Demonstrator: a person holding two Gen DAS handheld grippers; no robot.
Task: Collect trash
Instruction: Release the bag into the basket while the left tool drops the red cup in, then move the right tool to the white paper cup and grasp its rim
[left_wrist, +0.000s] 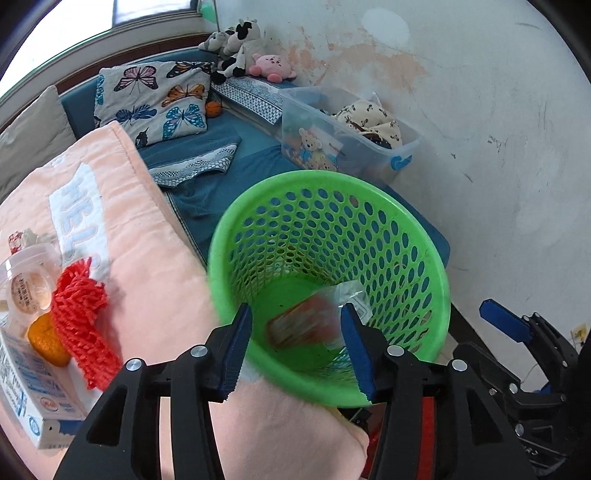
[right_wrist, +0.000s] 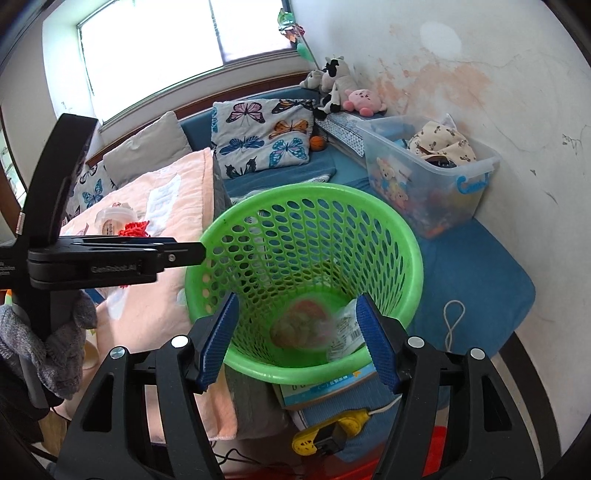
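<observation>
A green perforated basket stands on the bed; it also shows in the right wrist view. Inside lie a blurred red-orange wrapper and a clear plastic wrapper; the right wrist view shows them as a blurred reddish item and a clear wrapper. My left gripper is open and empty over the basket's near rim. My right gripper is open and empty over the same basket. On the peach blanket at left lie a red foam net, an orange fruit, a clear plastic cup and a white carton.
A butterfly pillow, plush toys and a clear storage bin sit further back on the blue bed. A stained wall is at right. The left gripper's body crosses the right wrist view. A yellow power strip lies below.
</observation>
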